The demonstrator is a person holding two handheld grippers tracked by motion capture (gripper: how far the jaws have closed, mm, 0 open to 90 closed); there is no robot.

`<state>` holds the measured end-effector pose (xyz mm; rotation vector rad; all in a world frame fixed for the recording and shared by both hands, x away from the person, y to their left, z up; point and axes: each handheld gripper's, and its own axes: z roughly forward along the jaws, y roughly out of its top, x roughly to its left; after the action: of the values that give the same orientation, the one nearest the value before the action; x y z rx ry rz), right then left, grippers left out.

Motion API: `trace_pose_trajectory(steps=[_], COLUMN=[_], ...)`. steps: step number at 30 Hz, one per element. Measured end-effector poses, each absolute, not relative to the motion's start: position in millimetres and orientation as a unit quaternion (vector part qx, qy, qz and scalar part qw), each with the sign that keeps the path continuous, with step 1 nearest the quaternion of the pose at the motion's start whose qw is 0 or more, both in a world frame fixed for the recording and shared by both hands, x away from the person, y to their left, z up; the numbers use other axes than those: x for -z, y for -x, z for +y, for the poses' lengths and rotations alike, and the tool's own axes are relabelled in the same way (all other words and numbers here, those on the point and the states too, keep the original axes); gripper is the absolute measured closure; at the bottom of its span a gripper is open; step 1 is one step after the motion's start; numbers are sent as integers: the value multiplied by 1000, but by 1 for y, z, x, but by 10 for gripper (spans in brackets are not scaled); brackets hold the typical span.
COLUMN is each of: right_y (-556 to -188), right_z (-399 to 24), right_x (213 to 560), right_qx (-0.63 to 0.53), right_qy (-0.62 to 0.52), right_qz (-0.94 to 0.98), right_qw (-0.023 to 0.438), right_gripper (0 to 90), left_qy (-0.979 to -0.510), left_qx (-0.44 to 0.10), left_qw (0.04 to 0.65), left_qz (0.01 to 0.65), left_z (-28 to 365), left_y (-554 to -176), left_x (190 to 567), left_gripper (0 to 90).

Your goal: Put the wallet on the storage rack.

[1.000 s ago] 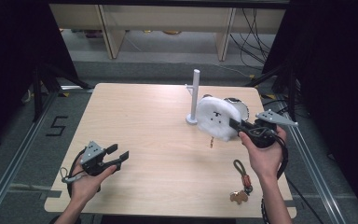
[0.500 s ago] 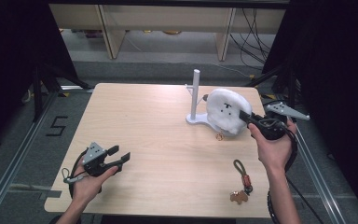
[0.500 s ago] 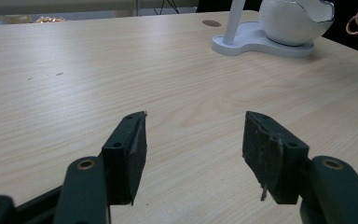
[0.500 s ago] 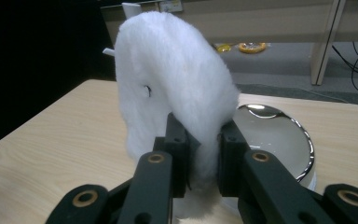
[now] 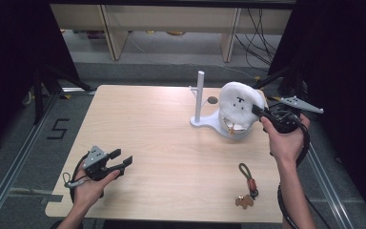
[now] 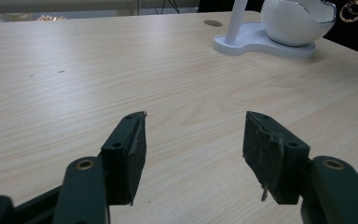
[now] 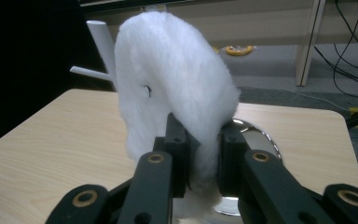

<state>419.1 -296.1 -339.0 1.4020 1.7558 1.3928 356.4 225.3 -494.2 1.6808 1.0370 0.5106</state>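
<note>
Plush toy (image 5: 238, 102), white and fluffy, hangs pinched by its edge in our right gripper (image 5: 262, 113), just above the white bowl (image 5: 231, 131) by the post (image 5: 199, 95). Only fluff is caught, so it may slip or snag the post. Left gripper (image 5: 122, 161) rests wide apart, empty.

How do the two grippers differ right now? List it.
The left gripper has its jaws open with nothing between them; the right gripper is shut on the white plush toy. The left gripper sits low at the near left of the table; the right gripper is raised over the white stand at the far right. Both have black jaws, each in one hand.
</note>
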Motion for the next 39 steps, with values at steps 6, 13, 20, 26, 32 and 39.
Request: trace_pose_trajectory(steps=[6,13,20,26,32,39], right_y=[-433,-454,-470,-476,-480,-483], right_z=[-303,-309,-314,-318,-323,-327], right_x=[337,338,348,356,361,379], right_qx=[-513,-506,-503,-498,-486,-470], right_qy=[-508,-527,-538,-542,-545,-556], right_qz=[641,633,629,632,639,649], right_qw=[259,254,248,244,243,220], right_gripper=[790,789,789,788,788,788], left_qy=[-703,-702,-704,-703,-705,-709], left_qx=[-210,-211,-210,-207,-205,-204], left_qw=[525,521,519,524,521,514], left_qz=[432,436,438,434,435,437], left_z=[226,226,226,226,225,223], left_y=[-357,-357,-357,-358,-358,-357], left_x=[496,496,497,499,501,502], left_gripper=[391,389,388,388,387,386])
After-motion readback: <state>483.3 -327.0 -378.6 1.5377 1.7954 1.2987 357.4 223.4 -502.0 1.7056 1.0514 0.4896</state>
